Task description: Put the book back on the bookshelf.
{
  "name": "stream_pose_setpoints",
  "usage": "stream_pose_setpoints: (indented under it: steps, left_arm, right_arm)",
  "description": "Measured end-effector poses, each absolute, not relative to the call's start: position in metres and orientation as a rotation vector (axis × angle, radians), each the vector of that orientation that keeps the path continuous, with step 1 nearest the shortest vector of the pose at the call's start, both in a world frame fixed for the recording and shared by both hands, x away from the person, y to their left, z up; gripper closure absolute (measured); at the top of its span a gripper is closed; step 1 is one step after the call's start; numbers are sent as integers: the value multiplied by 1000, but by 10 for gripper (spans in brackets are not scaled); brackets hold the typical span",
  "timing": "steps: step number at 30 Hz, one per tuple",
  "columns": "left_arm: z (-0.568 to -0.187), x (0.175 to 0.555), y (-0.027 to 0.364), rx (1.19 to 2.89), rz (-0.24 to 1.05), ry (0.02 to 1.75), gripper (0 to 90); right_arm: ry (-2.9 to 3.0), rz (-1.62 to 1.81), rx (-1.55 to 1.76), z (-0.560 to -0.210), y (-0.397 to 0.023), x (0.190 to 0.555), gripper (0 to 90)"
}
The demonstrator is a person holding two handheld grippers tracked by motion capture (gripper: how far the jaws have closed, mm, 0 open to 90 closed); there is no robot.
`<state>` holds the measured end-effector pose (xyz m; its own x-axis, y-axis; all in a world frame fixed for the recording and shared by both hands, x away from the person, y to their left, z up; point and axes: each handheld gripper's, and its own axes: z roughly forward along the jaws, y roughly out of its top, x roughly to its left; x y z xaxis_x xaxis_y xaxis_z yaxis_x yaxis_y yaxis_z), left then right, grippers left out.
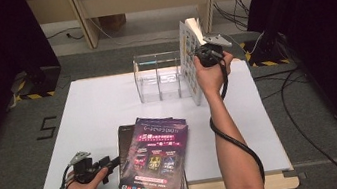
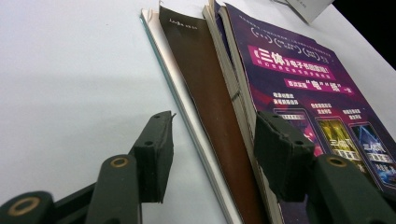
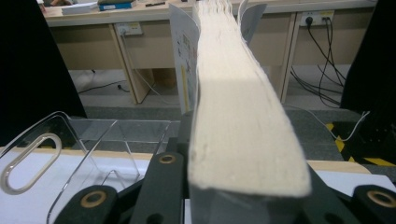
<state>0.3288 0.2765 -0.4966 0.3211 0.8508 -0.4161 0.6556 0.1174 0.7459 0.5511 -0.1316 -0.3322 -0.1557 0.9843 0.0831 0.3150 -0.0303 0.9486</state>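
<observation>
Right tongs [image 1: 201, 49] clenched on a thick book [image 1: 192, 65], upright at 1 o'clock beside the clear rack [image 1: 158, 75]; not yet slotted in. Left tongs [image 1: 111, 162] released, jaws astride the magazine stack [image 1: 158, 159] edge at 6 o'clock. Stack left to file. Counter [image 1: 94, 115] open at 9 o'clock.

Overhead cam plus two close tongs-cams
</observation>
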Motion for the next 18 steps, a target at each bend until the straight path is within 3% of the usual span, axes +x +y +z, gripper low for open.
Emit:
stream_pose_setpoints:
  steps: [5, 11, 18]
  left_arm:
    - [-497, 328, 274, 1610, 251, 1391, 470]
    - [-497, 327, 272, 1611, 246, 1390, 470]
    - [-497, 327, 270, 1617, 244, 1384, 469]
  right_arm:
    - [1559, 1197, 1402, -332, -135, 550, 721]
    - [1588, 1186, 1399, -328, -137, 545, 605]
    - [1598, 1191, 1419, -332, -141, 533, 591]
